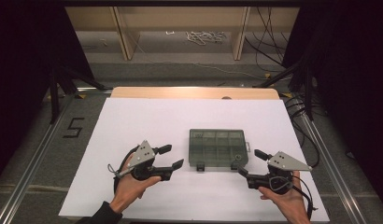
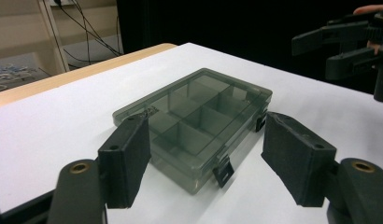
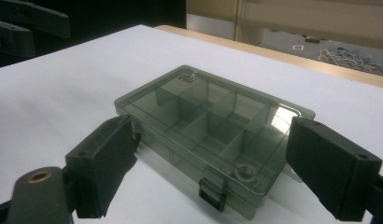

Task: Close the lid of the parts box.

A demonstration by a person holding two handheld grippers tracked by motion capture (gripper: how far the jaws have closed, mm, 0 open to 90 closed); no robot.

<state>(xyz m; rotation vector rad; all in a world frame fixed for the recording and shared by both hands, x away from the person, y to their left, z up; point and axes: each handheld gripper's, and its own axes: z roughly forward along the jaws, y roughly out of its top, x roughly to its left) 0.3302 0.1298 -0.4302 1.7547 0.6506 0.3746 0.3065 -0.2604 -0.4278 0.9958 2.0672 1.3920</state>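
Note:
A smoky translucent compartment box [image 1: 218, 148] lies shut on the white table sheet [image 1: 147, 121], its two black latches on the near edge. One near compartment holds a small round metal part [image 3: 246, 172]. My left gripper [image 1: 172, 156] is open just left of the box and points at it. My right gripper [image 1: 251, 162] is open at the box's near right corner. The box [image 2: 199, 123] sits just beyond my left gripper [image 2: 206, 161] in its view. In the right gripper view the box [image 3: 213, 126] lies between my open right gripper's [image 3: 217, 170] jaws and beyond them.
The wooden table edge [image 1: 194, 92] runs along the far side. Cables [image 1: 206, 36] lie on the floor beyond, near wooden posts. Dark curtains close both sides. A "5" mark [image 1: 74, 127] is on the floor at left.

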